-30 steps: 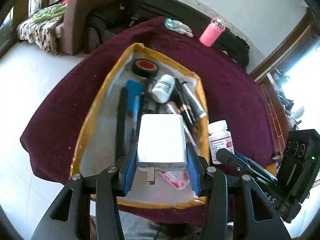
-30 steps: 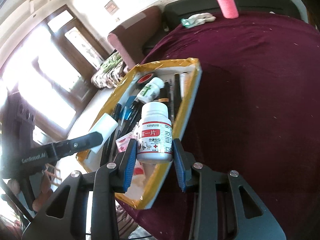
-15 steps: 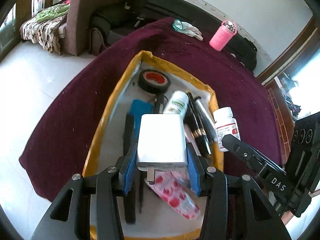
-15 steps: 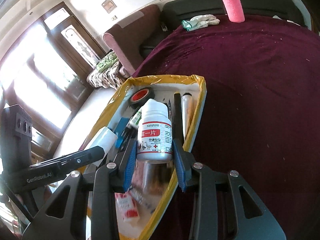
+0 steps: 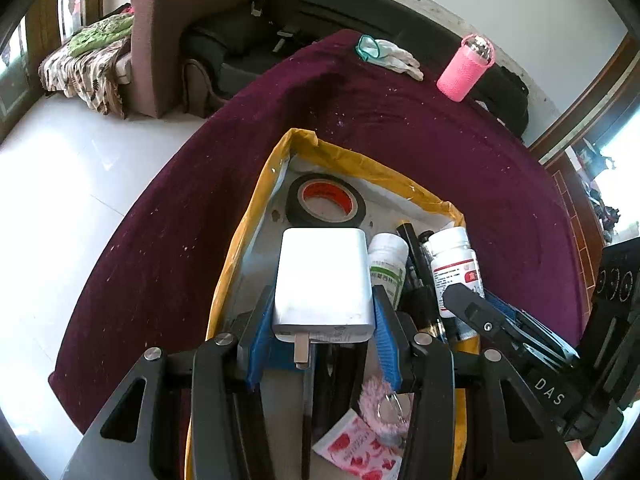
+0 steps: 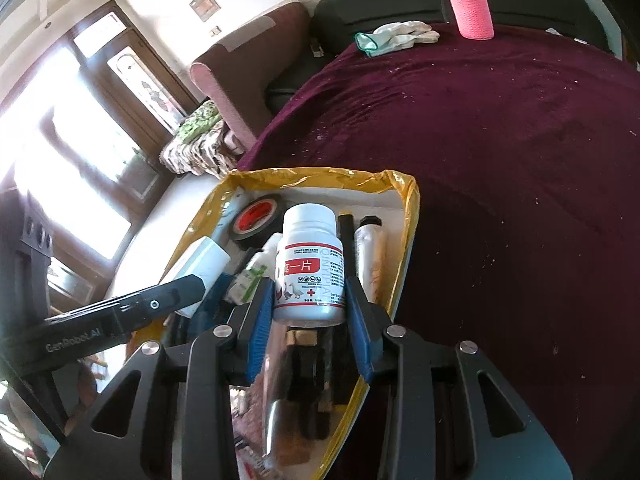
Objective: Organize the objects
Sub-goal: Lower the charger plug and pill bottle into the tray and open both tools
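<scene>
My left gripper (image 5: 320, 330) is shut on a white plug charger (image 5: 323, 280) and holds it over the yellow-rimmed tray (image 5: 256, 208). My right gripper (image 6: 310, 314) is shut on a white pill bottle with a red label (image 6: 310, 268), also held over the tray (image 6: 408, 216). That bottle shows in the left wrist view (image 5: 454, 258). The tray holds a roll of black tape (image 5: 325, 200), a green-labelled bottle (image 5: 387, 260), black pens (image 5: 412, 248) and a red-and-white packet (image 5: 356, 448).
The tray lies on a round table with a maroon cloth (image 5: 400, 120). A pink bottle (image 5: 464, 68) and white gloves (image 5: 390, 56) sit at the far edge. A brown armchair (image 5: 168, 20) and black sofa stand beyond. White floor lies left.
Both grippers moved forward over the tray towards the tape roll, each keeping its object. The pill bottle went from beside the tray's right rim to above its inside.
</scene>
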